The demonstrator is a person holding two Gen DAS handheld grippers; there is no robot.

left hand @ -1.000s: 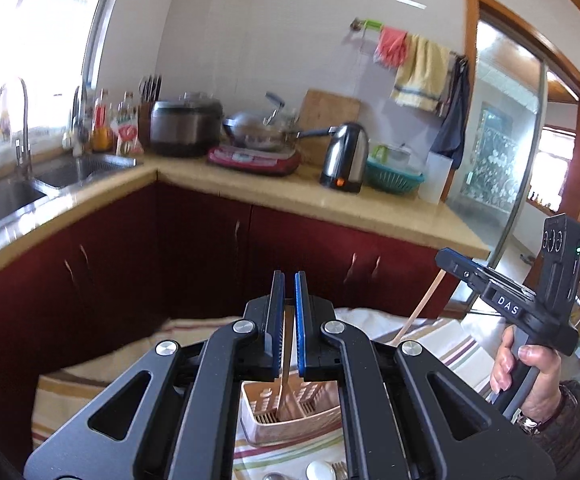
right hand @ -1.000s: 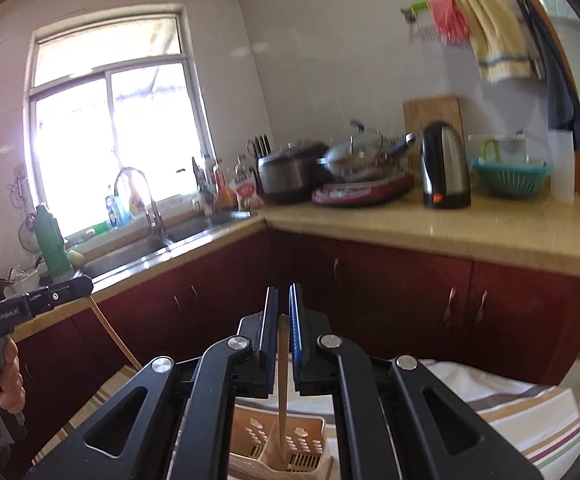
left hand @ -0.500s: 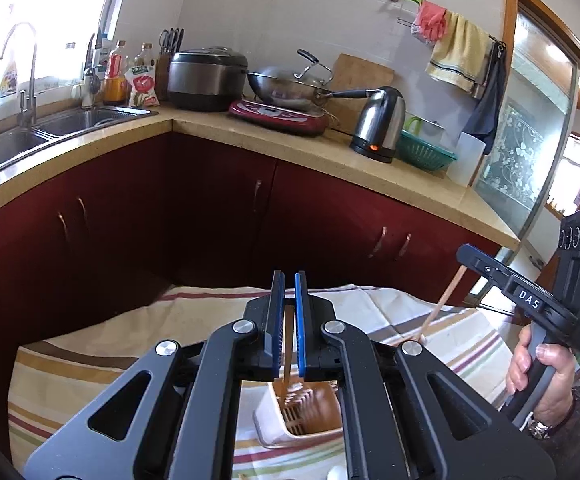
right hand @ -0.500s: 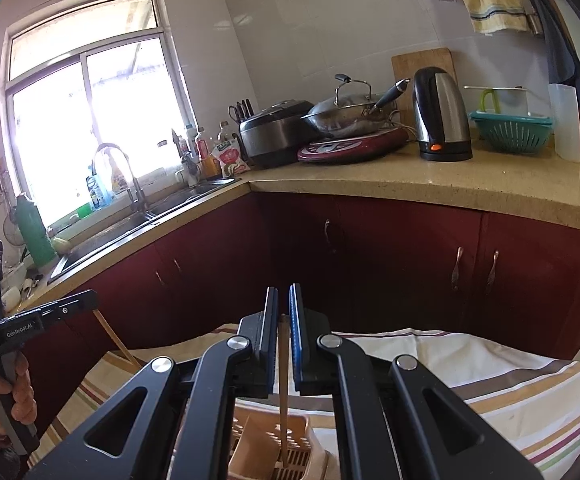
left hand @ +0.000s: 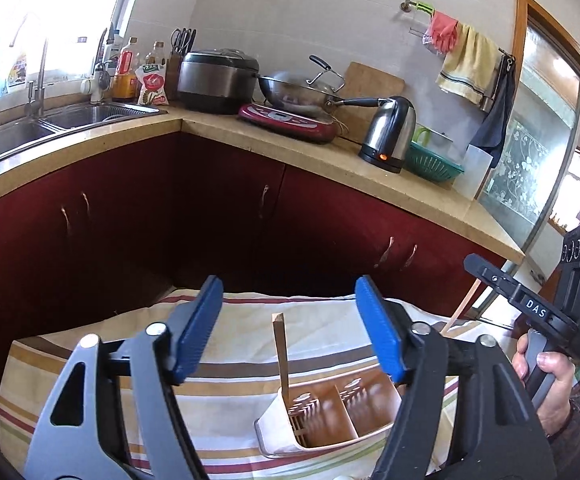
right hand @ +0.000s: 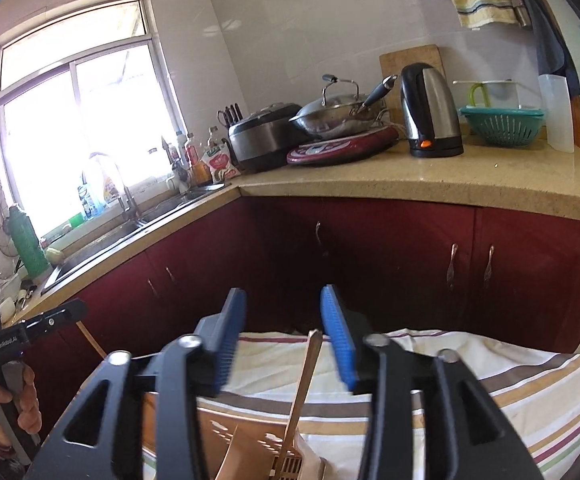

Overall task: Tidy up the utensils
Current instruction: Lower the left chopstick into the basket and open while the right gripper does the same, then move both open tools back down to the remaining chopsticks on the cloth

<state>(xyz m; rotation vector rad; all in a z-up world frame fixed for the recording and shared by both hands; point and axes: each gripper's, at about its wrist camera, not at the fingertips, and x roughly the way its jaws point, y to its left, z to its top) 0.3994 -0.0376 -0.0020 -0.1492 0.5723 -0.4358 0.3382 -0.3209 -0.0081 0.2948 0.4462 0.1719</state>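
On the striped cloth (left hand: 217,364) sits the slotted holder (left hand: 330,416). Both the left gripper (left hand: 290,332) and right gripper (right hand: 283,338) are spreading – each freeing its chopstick (left hand: 281,354) (now standing inside, presumably dropped there).

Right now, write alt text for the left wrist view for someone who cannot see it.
The left gripper, blue pads opening, frames a wooden chopstick standing untouched in a divided utensil holder on a striped cloth. At right a hand holds the right gripper. Behind run dark red cabinets and a cluttered kitchen counter.
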